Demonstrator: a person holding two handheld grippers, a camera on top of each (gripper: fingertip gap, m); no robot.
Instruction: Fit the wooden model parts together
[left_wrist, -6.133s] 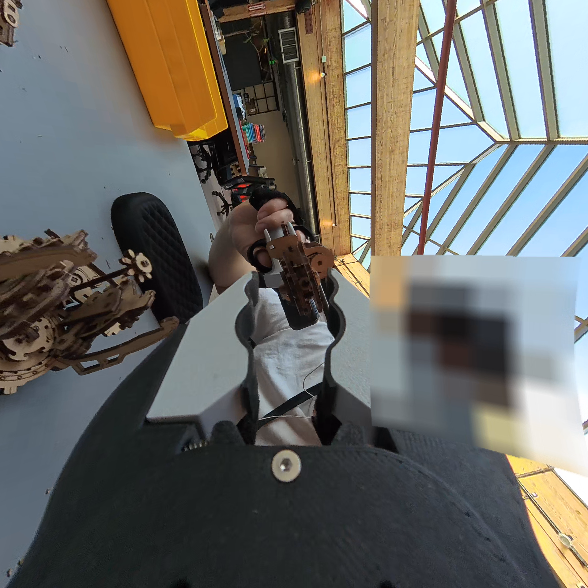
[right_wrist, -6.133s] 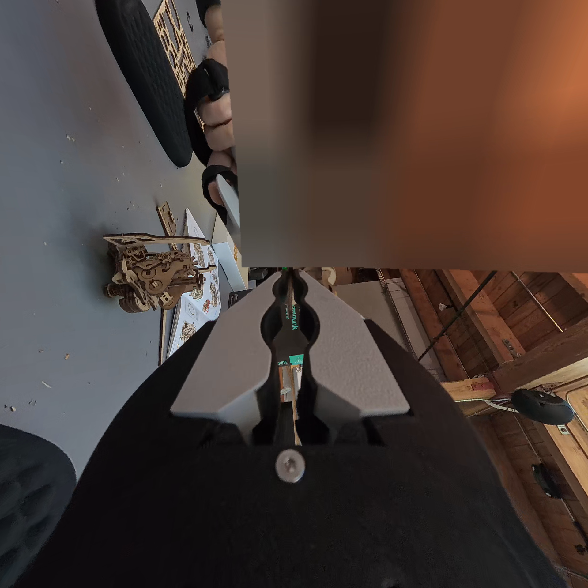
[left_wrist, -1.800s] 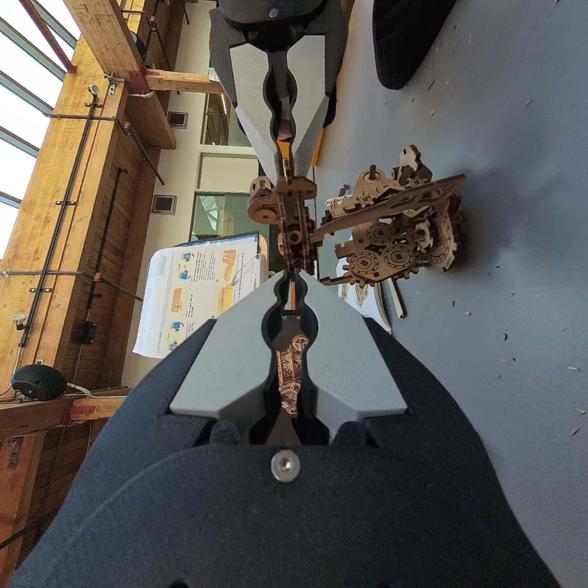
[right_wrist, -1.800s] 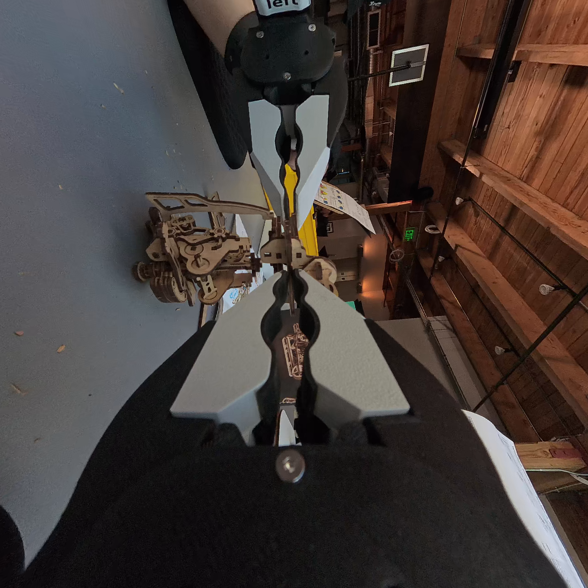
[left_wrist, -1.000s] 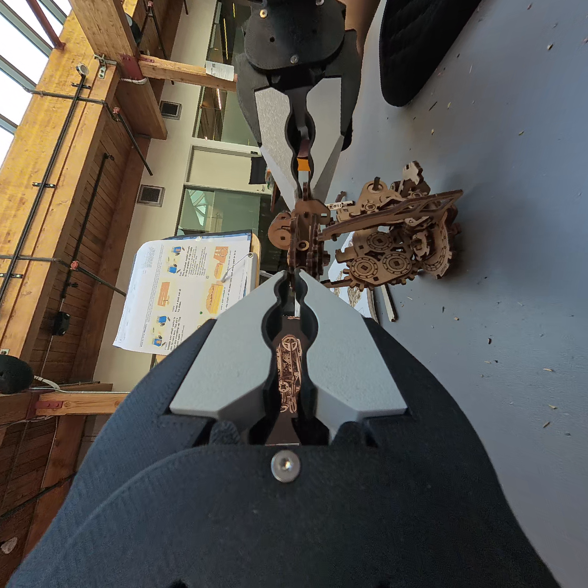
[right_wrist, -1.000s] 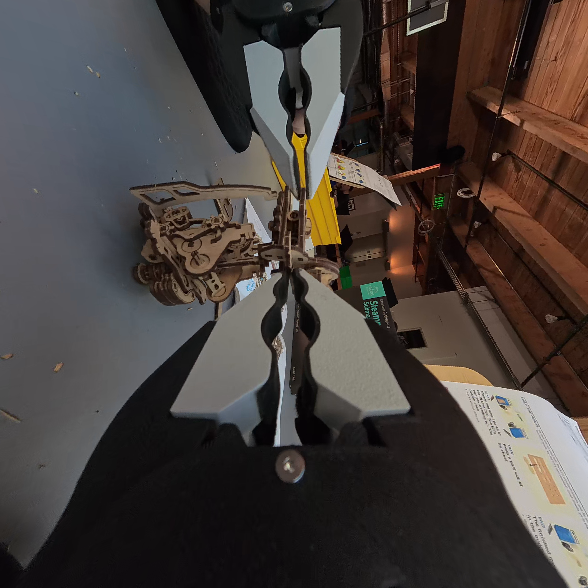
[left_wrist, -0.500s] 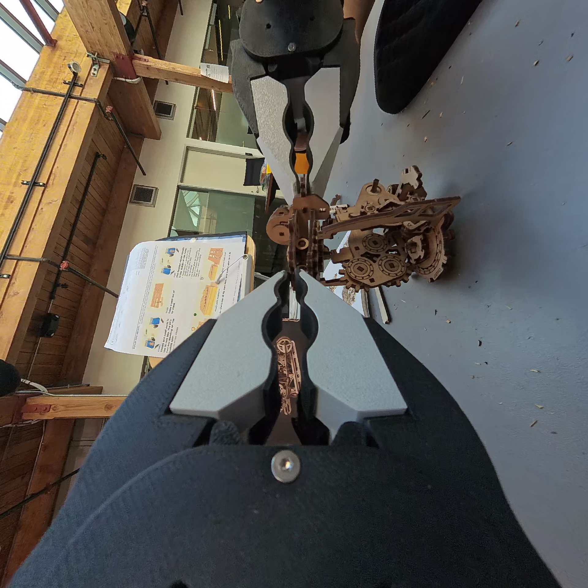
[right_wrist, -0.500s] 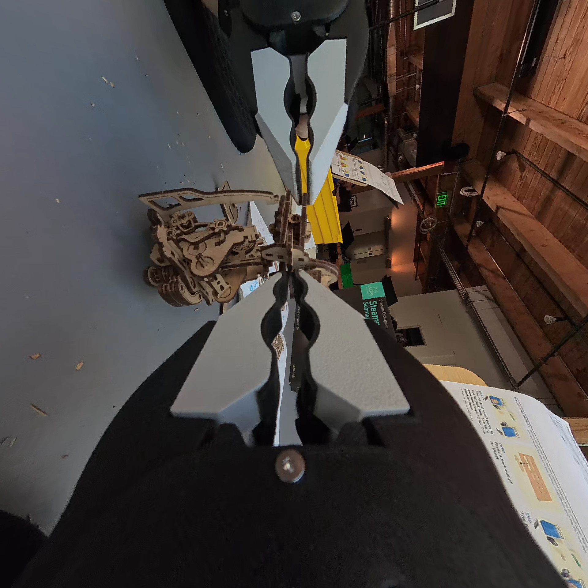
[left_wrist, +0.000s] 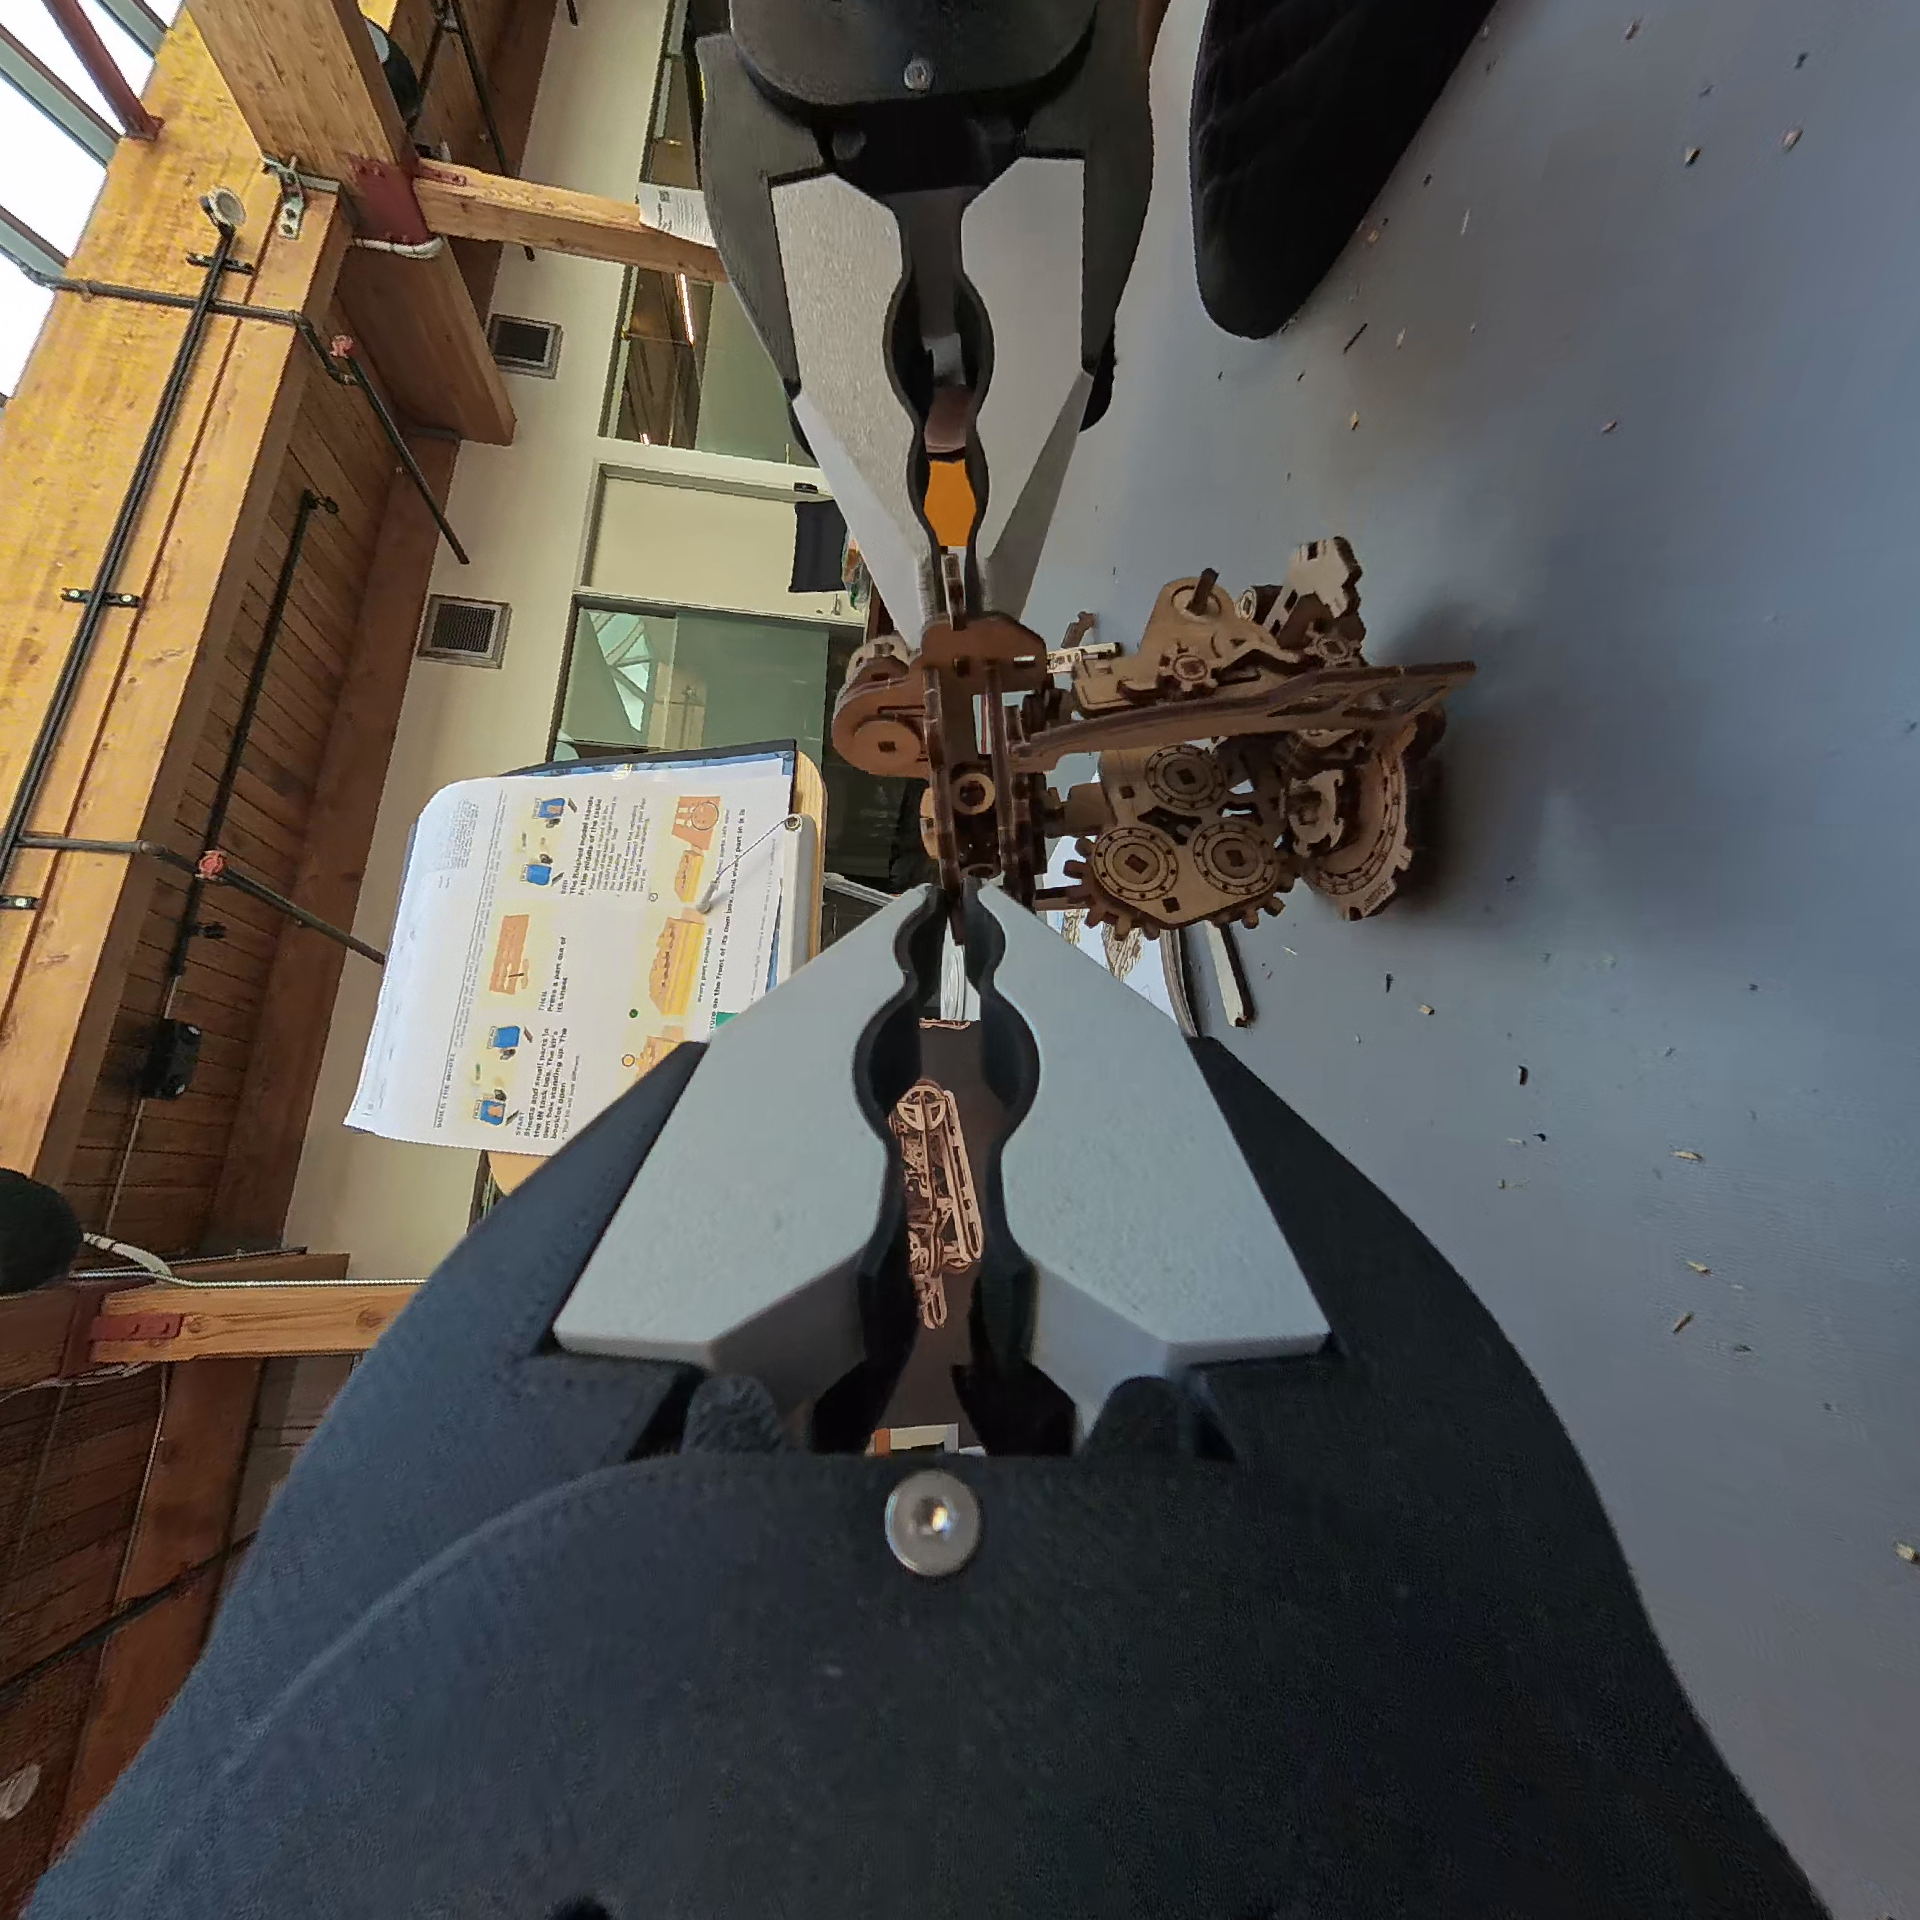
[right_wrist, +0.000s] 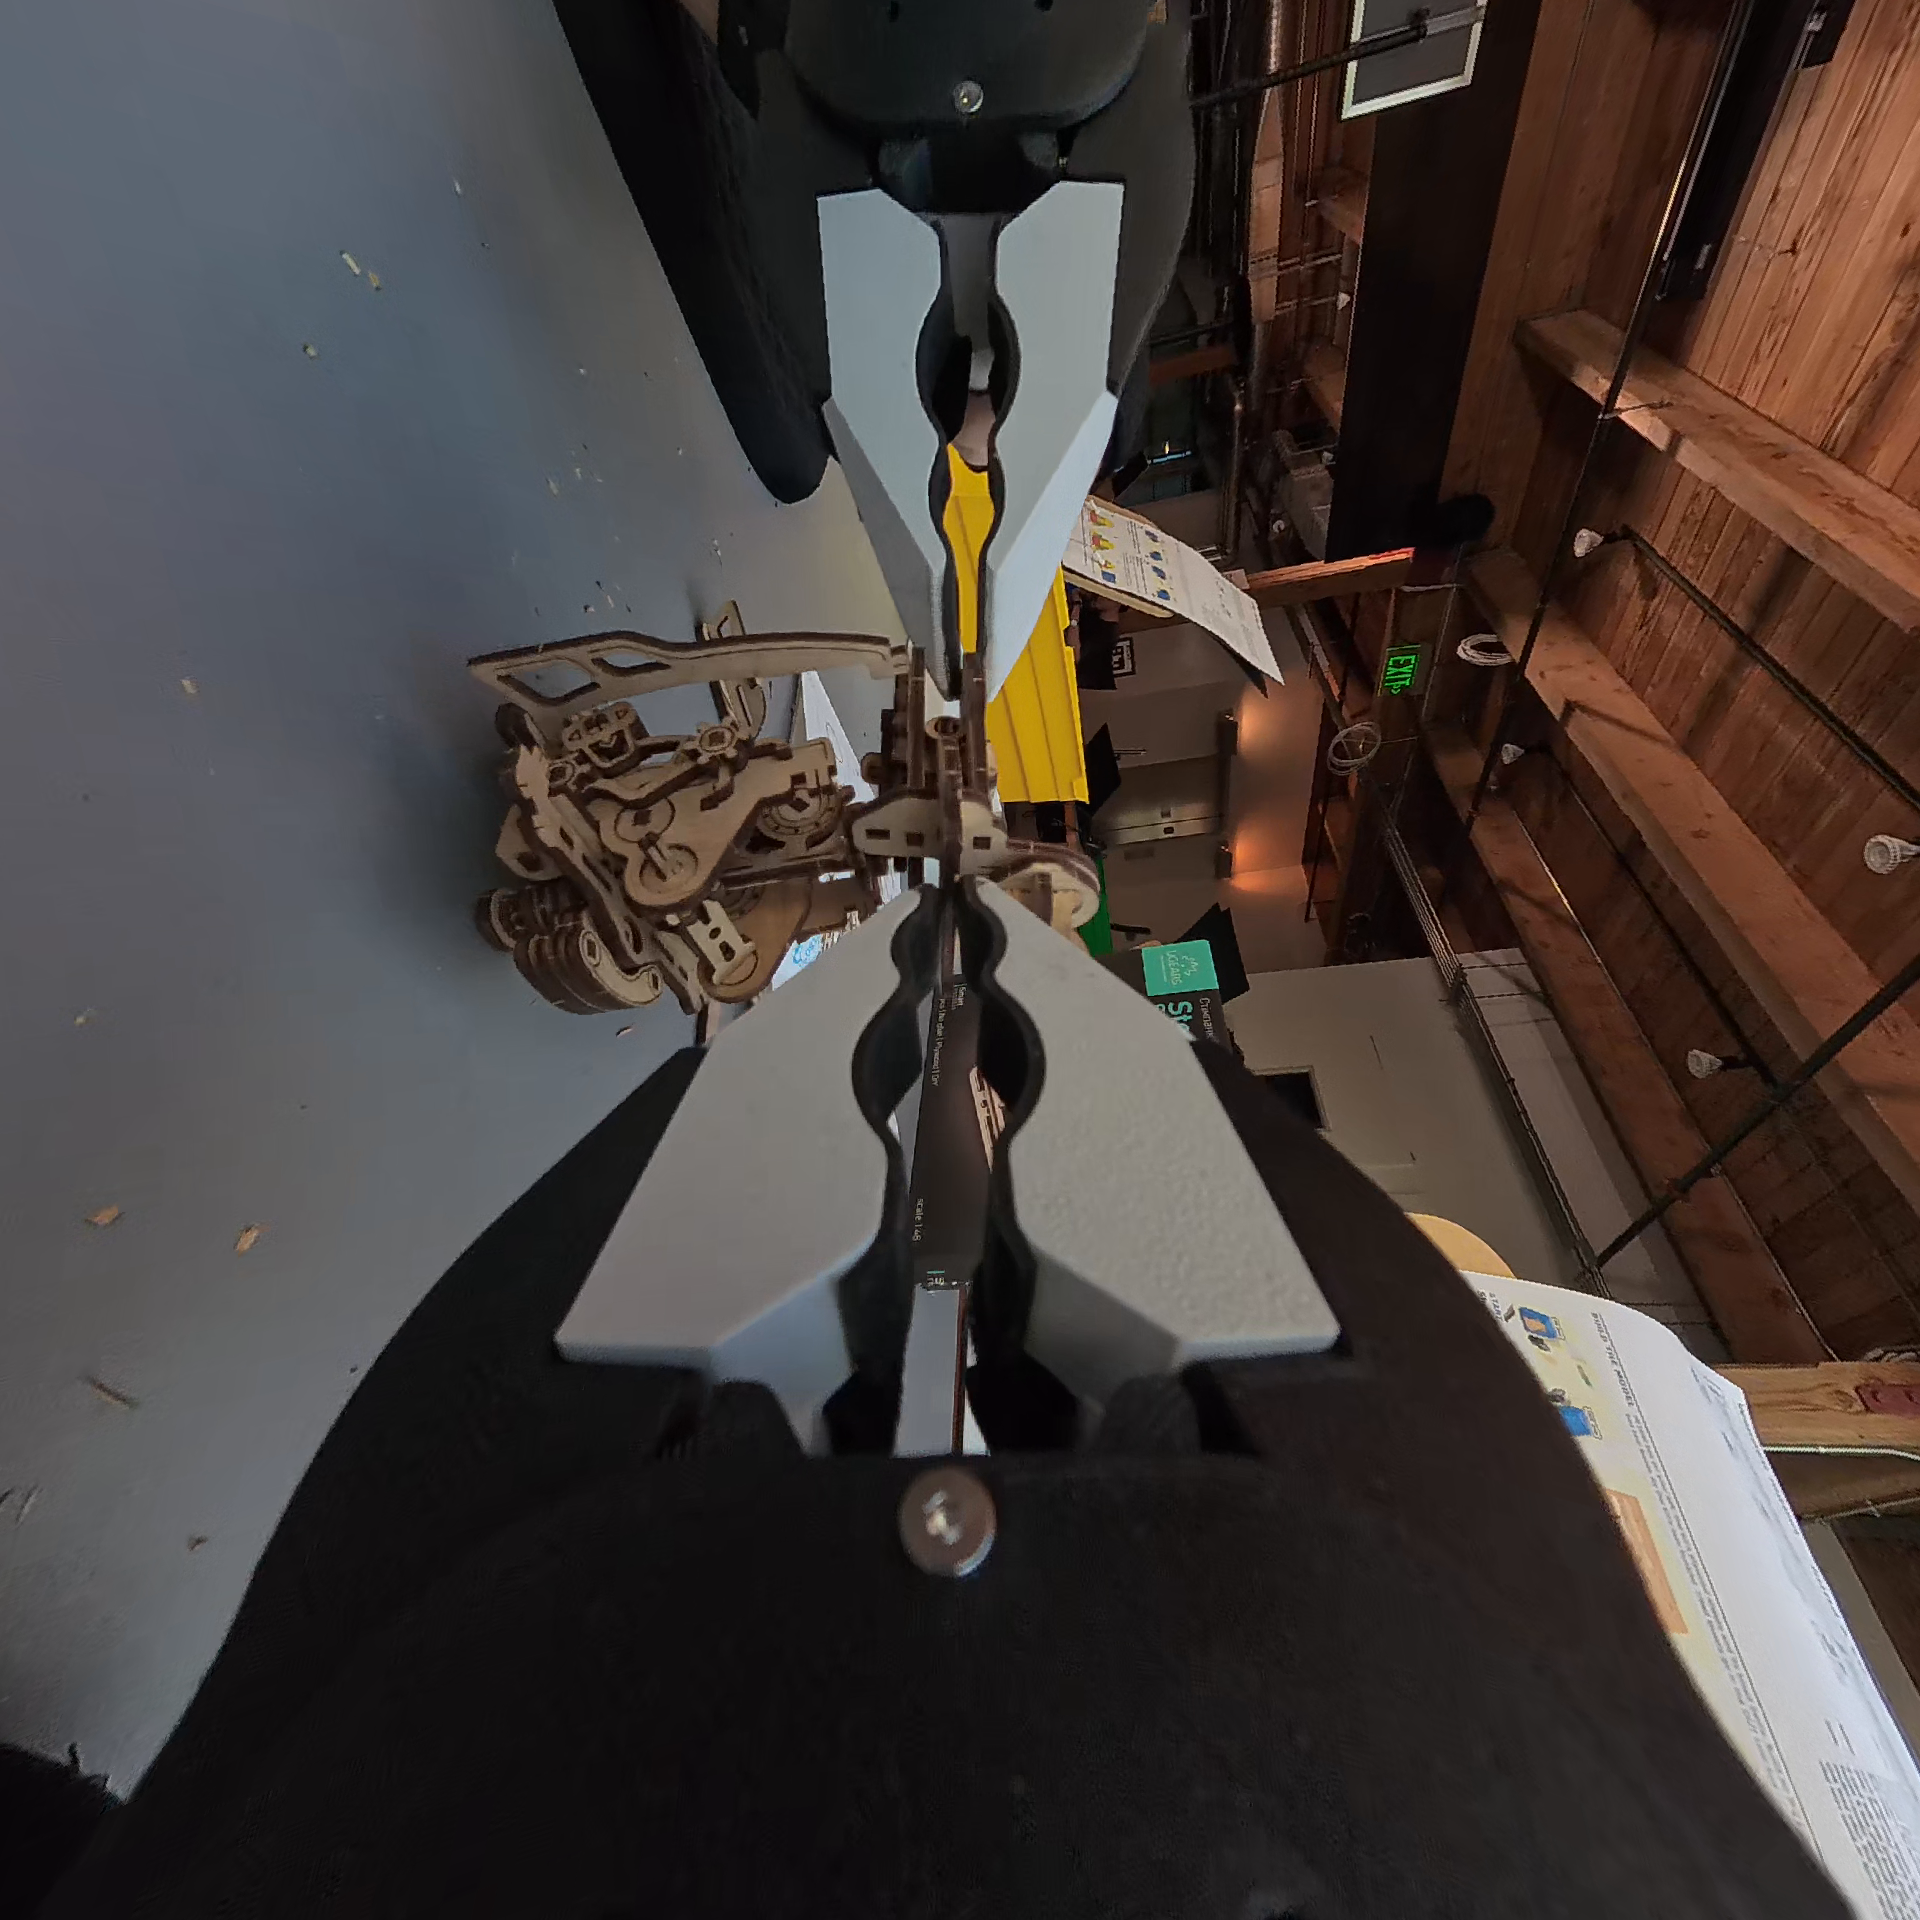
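In the left wrist view, the left gripper (left_wrist: 954, 902) is pointing forward with its grey fingers (left_wrist: 790, 1091) pinched almost together on the near edge of a small wooden sub-assembly (left_wrist: 966, 748), which is hanging in the air above the grey table (left_wrist: 1662, 935). The right gripper (left_wrist: 948, 582) is facing it from the far side, its tips likewise pressed together on the opposite end of the same piece. Just beside and behind the held piece, the larger wooden model (left_wrist: 1236, 769) with its gears and long flat arm is sitting on the table. An instruction sheet (left_wrist: 592, 935) is standing propped off the table edge, and a black quilted pad (left_wrist: 1309, 156) is lying farther along.

In the right wrist view, the right gripper (right_wrist: 951, 891) is squeezing the sub-assembly (right_wrist: 940, 800) with hardly any gap showing, while the left gripper (right_wrist: 961, 665) is nipping it from the other end. The model (right_wrist: 665, 821) is resting on the table (right_wrist: 260, 623) right alongside, with a yellow bin (right_wrist: 1023, 665) showing beyond the grippers
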